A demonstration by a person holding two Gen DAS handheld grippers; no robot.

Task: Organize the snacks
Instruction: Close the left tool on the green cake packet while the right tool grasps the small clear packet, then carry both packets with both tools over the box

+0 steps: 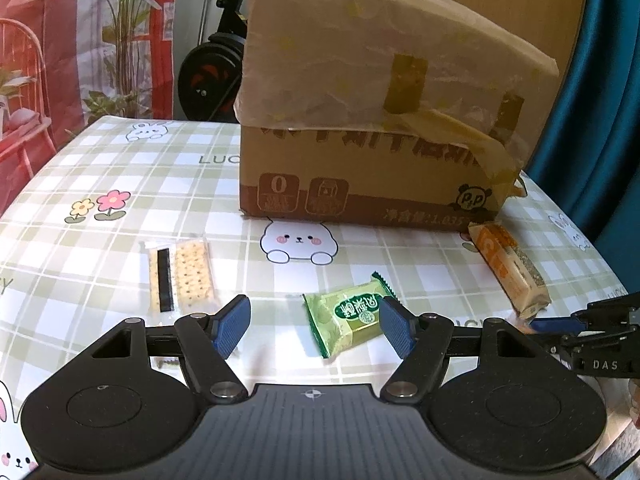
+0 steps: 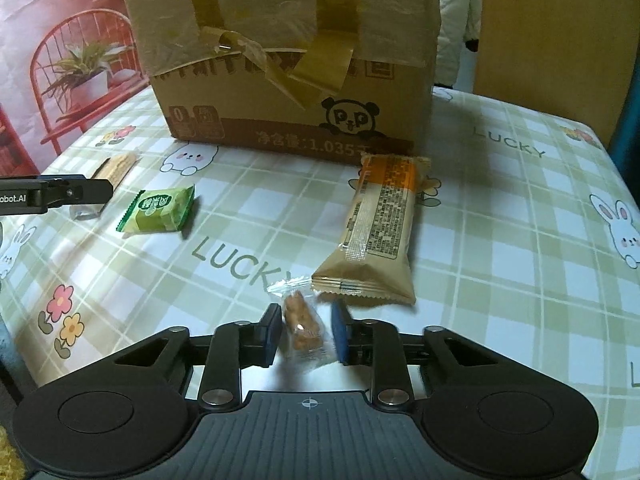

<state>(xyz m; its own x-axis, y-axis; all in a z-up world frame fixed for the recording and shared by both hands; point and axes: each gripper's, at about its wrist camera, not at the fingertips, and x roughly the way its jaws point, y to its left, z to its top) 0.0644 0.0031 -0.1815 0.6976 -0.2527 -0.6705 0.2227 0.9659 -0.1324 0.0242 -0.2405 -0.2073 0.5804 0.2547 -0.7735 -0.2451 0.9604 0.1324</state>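
The big cardboard box sits at the back of the surface, with tape and plastic hanging over its top. I think the snacks should end up there, but I cannot see a way in from here.

In front of it lies the long tan snack bar, near my right side. The cracker pack lies well apart on my left. The green snack packet lies flat just ahead of my left gripper. Its jaws are wide open and hold nothing. One blue pad is right beside the packet's edge.

The smallest thing is the little clear snack bag. It sits between the jaws of my right gripper. They are partly closed around it, with a small gap on each side, so I do not think they grip it yet.

To do this well, I should close softly on the middle of the bag, not its thin crinkly end, then lift slowly so it does not slip.
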